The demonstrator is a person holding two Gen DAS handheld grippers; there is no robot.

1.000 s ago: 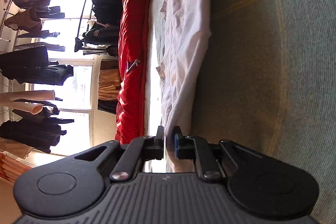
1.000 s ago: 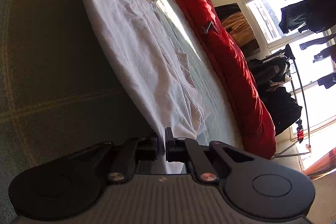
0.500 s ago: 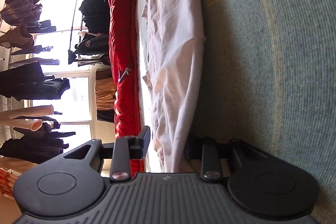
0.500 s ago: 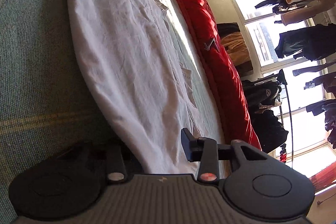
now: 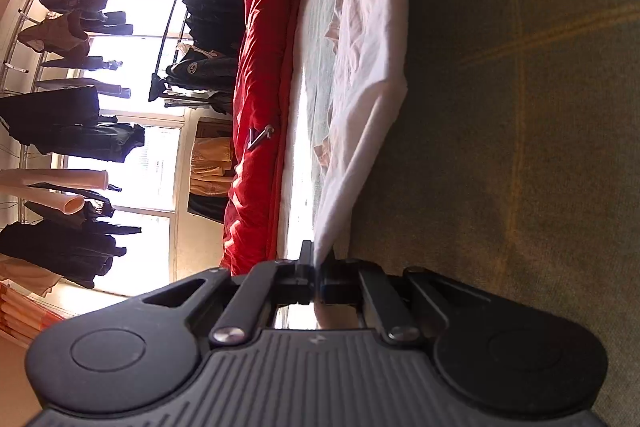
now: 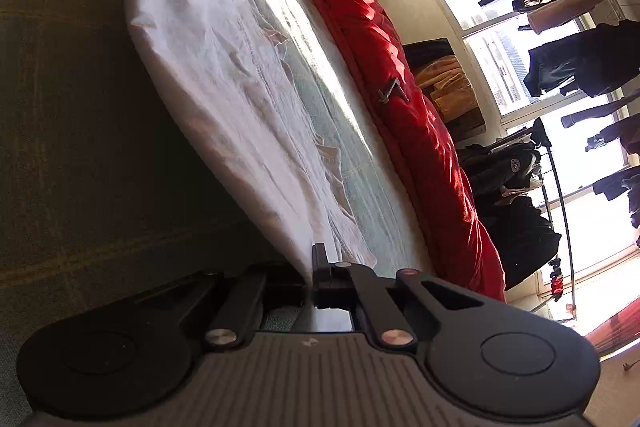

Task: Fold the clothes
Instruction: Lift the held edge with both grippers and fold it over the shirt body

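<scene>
both tongs, left gripper (image 5: 318, 277) and right gripper (image 6: 310, 277), pinch the crumpled white cotton shirt (image 6: 224, 79)'s edge; lift evenly toward 12 o'clock, keeping it taut.

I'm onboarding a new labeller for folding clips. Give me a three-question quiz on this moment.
1. True or false: the left gripper is shut on the white garment.
2. What does the right gripper hold? A) the red quilt B) the white garment C) nothing
3. Fill in: the garment lies on a green ____ surface crossed by yellow lines, and the red quilt lies beyond it.

Key: 1 true; 2 B; 3 fabric
</scene>
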